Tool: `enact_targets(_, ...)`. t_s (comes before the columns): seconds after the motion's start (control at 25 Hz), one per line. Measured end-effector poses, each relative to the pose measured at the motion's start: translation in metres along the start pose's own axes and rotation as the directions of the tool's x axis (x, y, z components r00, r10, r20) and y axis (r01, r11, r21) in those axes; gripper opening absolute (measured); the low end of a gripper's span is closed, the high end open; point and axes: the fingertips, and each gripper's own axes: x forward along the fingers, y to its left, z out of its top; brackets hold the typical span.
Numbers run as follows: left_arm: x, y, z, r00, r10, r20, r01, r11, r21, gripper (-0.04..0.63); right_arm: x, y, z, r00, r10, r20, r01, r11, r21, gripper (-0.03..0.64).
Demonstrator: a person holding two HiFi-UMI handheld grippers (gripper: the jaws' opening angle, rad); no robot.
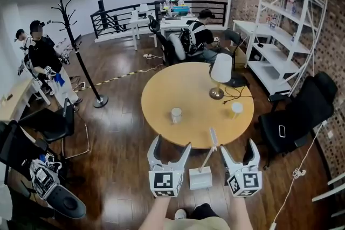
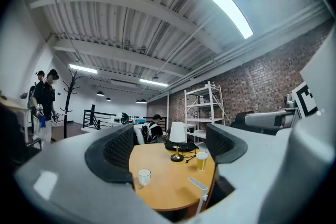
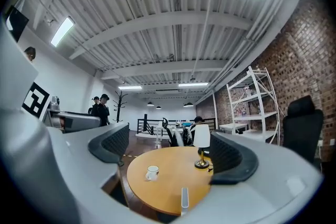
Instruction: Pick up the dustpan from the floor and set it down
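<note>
Two released grippers hanging near the floor-standing dustpan

The white dustpan (image 1: pixel 200 178) is sitting on the wooden floor (image 1: pixel 124 143), handle leaning on the round table (image 1: pixel 161 94), between the left gripper (image 1: pixel 171 145) and right gripper (image 1: pixel 239 147), both gaping and empty.

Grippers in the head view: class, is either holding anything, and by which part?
Nothing held: left gripper and right gripper both open, empty; dustpan between them, ungripped.

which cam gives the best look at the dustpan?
Head view: the whole dustpan shows, with the pan on the floor and the handle leaning up against the round table edge. The left gripper view catches only the handle's upper part by the table rim; the right gripper view shows only its top end.
</note>
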Motion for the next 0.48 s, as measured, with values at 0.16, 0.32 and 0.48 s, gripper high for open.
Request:
enact_targets(0.16, 0.025, 0.005, -0.016, 1.0, 0.003, -0.025, -0.003, 1.0, -0.008, 0.422, 0.015, -0.013, -0.028, 0.998, 0.029, -0.05, -0.029, 1.0, -0.009, 0.471)
enact_targets(0.32, 0.048, 0.007, -0.016, 1.0, -0.016, -0.021, 0.016, 1.0, -0.008, 0.422, 0.022, -0.029, -0.075, 0.99, 0.062, -0.129, -0.06, 0.998, 0.021, 0.453)
enact_targets(0.48, 0.069, 0.006, -0.015, 1.0, 0.004, -0.024, -0.004, 1.0, 0.003, 0.42, 0.013, -0.046, -0.139, 0.966, 0.096, -0.242, -0.089, 0.995, 0.04, 0.451)
